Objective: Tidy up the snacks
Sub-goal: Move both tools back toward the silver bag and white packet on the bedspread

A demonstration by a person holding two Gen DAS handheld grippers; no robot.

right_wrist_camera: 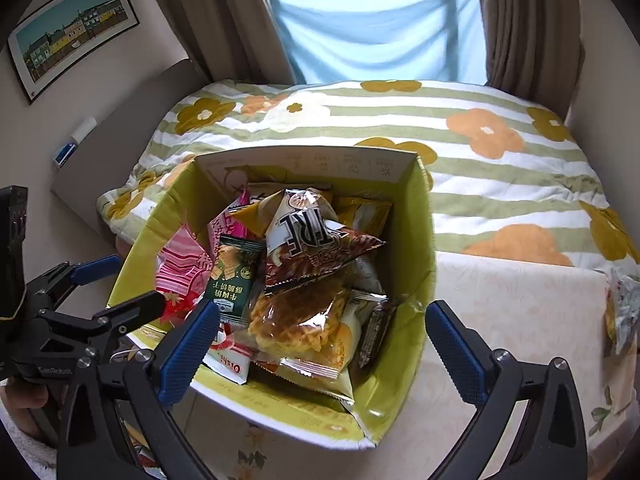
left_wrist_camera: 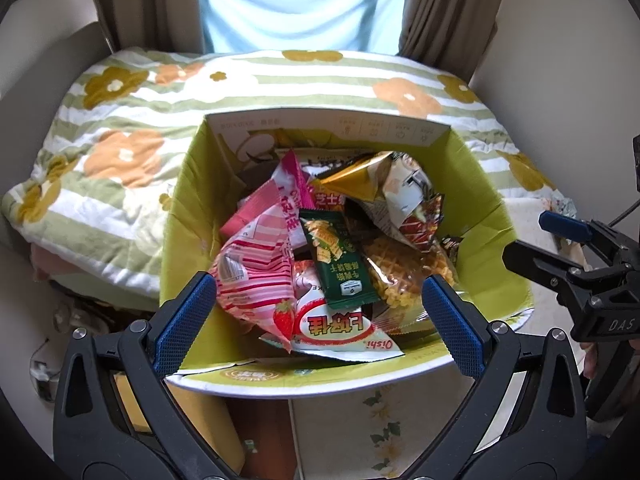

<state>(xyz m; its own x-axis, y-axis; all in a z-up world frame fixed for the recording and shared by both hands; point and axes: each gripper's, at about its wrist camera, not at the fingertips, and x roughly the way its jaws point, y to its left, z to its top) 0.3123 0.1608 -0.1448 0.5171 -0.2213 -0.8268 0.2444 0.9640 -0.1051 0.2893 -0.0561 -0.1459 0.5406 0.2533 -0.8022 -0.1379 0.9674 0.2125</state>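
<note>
A green cardboard box [left_wrist_camera: 188, 216] [right_wrist_camera: 416, 248] stands open and holds several snack packets: a pink striped strawberry bag [left_wrist_camera: 256, 276], a dark green cracker packet [left_wrist_camera: 340, 264] [right_wrist_camera: 234, 276], a waffle packet [left_wrist_camera: 400, 276] [right_wrist_camera: 304, 320] and a white-and-brown bag [right_wrist_camera: 304, 236]. My left gripper [left_wrist_camera: 320, 324] is open and empty, over the box's near rim. My right gripper [right_wrist_camera: 322, 350] is open and empty, over the box's near right corner. The right gripper also shows at the right of the left wrist view [left_wrist_camera: 532, 244], and the left gripper at the left of the right wrist view [right_wrist_camera: 120, 284].
The box sits on a table with a pale floral cloth [right_wrist_camera: 516, 300], against a bed with a green-striped flowered quilt [left_wrist_camera: 120, 120] [right_wrist_camera: 480, 152]. A silver snack packet [right_wrist_camera: 624, 312] lies at the table's right edge. Curtains and a window are behind.
</note>
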